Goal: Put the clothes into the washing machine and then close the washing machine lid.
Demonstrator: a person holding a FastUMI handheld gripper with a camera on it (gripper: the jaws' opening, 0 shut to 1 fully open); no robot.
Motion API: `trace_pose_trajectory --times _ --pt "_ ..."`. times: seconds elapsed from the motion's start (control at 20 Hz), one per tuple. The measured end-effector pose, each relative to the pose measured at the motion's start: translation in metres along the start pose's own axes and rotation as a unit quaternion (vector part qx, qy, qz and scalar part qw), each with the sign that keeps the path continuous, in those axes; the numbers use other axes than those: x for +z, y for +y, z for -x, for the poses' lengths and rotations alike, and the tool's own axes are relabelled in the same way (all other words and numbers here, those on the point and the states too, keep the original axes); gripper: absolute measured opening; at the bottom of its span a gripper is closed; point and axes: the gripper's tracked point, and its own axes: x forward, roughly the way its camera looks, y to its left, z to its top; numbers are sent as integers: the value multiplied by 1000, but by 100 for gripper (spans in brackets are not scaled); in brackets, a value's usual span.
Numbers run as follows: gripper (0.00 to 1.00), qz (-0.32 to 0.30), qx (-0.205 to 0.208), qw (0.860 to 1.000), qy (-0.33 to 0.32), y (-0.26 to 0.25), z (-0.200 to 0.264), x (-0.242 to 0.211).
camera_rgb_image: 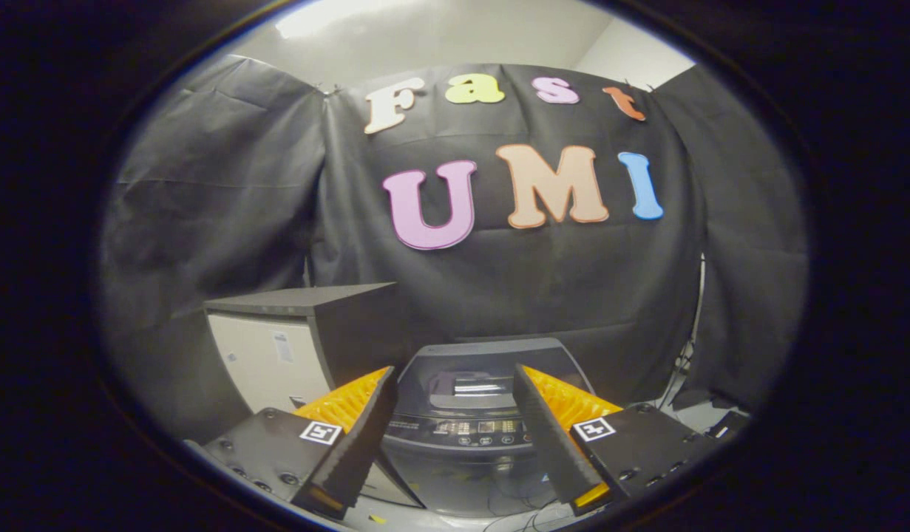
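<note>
A dark grey top-loading washing machine [466, 473] stands ahead of me and below, framed between my two fingers. Its glossy lid [469, 384] lies flat on top and reflects a strip of light. A control panel [477, 430] with small buttons runs along the near edge of the lid. My gripper [453, 369] is open, its fingers spread wide with nothing between them, held above and in front of the machine without touching it.
A boxy cabinet [277, 347] with a dark top and a pale side stands left of the machine, slightly taller than it. Black cloth walls close in behind and on both sides. Cables [684, 362] hang by the right wall, and more lie on the pale floor.
</note>
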Motion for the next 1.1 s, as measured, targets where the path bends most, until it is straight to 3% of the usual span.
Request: trace_pose_trajectory --times 0.15,0.6,1.1 --pt "97 -7 14 1000 -19 3 8 16" --pt "97 -49 -6 998 -39 -29 22 37" --pt "97 -9 16 1000 -18 -14 25 21"
